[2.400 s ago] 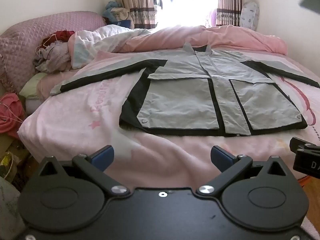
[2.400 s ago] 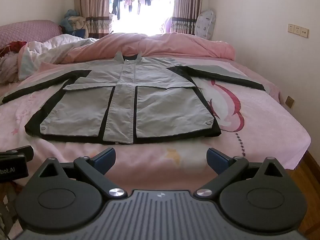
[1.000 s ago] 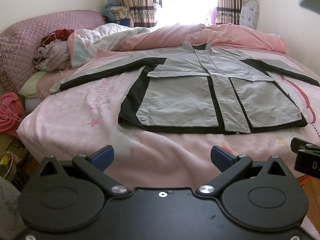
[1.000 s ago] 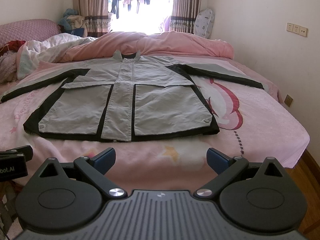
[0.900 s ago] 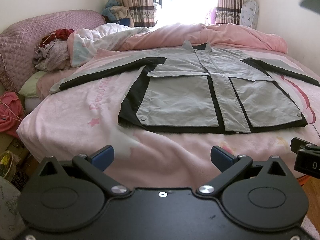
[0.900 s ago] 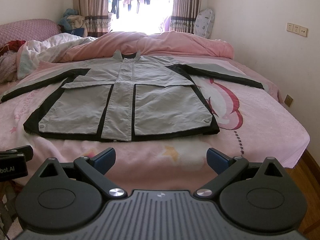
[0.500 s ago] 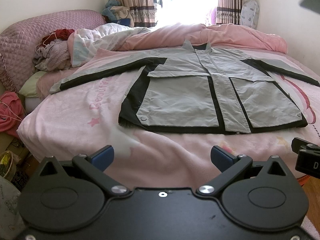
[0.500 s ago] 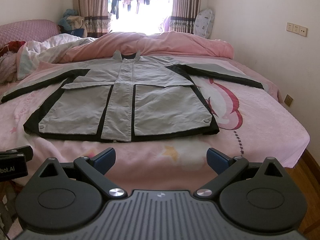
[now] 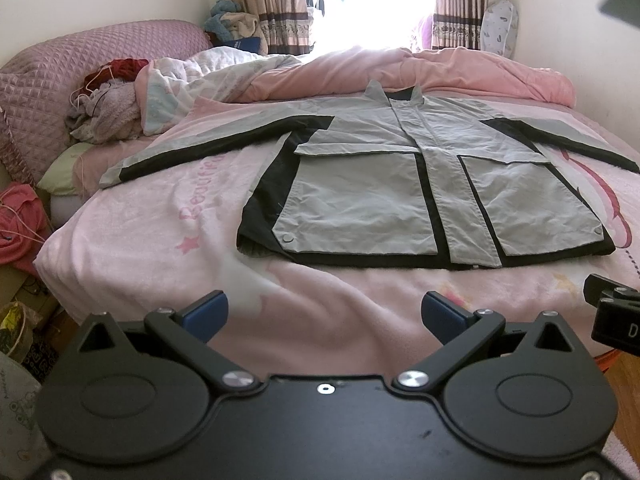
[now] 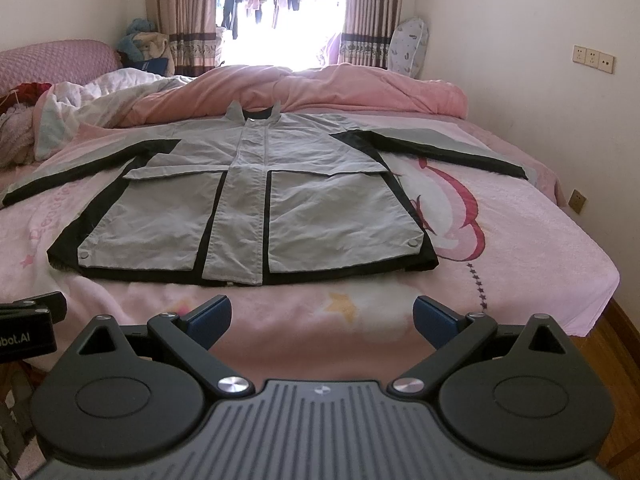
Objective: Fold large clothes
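A grey jacket with black panels [image 9: 400,184] lies flat, front up, on a pink bed, both sleeves spread out sideways and the collar toward the window. It also shows in the right wrist view [image 10: 256,200]. My left gripper [image 9: 325,314] is open and empty, held at the foot of the bed short of the jacket's hem. My right gripper [image 10: 322,316] is open and empty too, beside the left one and short of the hem.
A pink sheet [image 10: 540,248] covers the bed. A bunched pink duvet [image 10: 320,88] lies behind the collar. Loose clothes [image 9: 108,108] pile by the quilted headboard [image 9: 52,64] at left. A wall with sockets [image 10: 592,58] runs along the right; wooden floor [image 10: 624,344] shows below.
Both grippers have edged slightly closer to the bed; the jacket sits a little nearer in view. Both stay open.
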`<state>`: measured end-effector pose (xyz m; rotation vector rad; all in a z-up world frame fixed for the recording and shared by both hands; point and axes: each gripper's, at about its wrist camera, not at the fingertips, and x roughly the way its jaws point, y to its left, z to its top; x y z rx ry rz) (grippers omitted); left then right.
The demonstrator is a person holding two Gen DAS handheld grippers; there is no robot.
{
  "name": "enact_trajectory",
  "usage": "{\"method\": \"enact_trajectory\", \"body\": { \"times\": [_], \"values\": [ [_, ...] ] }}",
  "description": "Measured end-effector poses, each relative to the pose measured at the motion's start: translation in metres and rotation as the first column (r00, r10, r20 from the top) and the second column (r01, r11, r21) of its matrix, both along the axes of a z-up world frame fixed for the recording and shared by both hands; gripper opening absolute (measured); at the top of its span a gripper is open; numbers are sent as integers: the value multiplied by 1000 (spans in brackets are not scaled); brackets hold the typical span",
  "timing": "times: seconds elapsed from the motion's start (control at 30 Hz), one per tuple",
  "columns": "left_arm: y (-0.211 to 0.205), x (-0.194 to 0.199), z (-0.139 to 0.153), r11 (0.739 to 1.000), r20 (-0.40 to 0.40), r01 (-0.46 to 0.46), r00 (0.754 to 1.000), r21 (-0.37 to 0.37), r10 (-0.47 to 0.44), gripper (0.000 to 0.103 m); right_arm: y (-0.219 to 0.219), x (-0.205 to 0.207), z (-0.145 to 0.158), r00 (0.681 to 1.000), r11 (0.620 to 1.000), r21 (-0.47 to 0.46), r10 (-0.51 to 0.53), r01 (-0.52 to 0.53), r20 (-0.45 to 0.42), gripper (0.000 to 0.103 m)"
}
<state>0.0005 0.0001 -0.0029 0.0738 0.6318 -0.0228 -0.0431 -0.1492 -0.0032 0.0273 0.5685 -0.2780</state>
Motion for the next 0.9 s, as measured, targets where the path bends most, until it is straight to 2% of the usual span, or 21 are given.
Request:
{"method": "enact_trajectory", "body": {
  "times": [0.4, 0.7, 0.9],
  "values": [
    [-2, 4, 0, 1000, -7, 4, 1000, 1, -4, 103, -1, -2, 0, 1000, 1000, 3, -3, 3, -6, 103],
    [-1, 26, 2, 1000, -23, -5, 1000, -5, 5, 103, -3, 24, 7, 1000, 1000, 22, -2, 2, -18, 103],
    [8, 65, 2, 999, -58, -45, 997, -7, 44, 103, -12, 65, 18, 1000, 999, 33, 9, -9, -5, 103]
  ]
}}
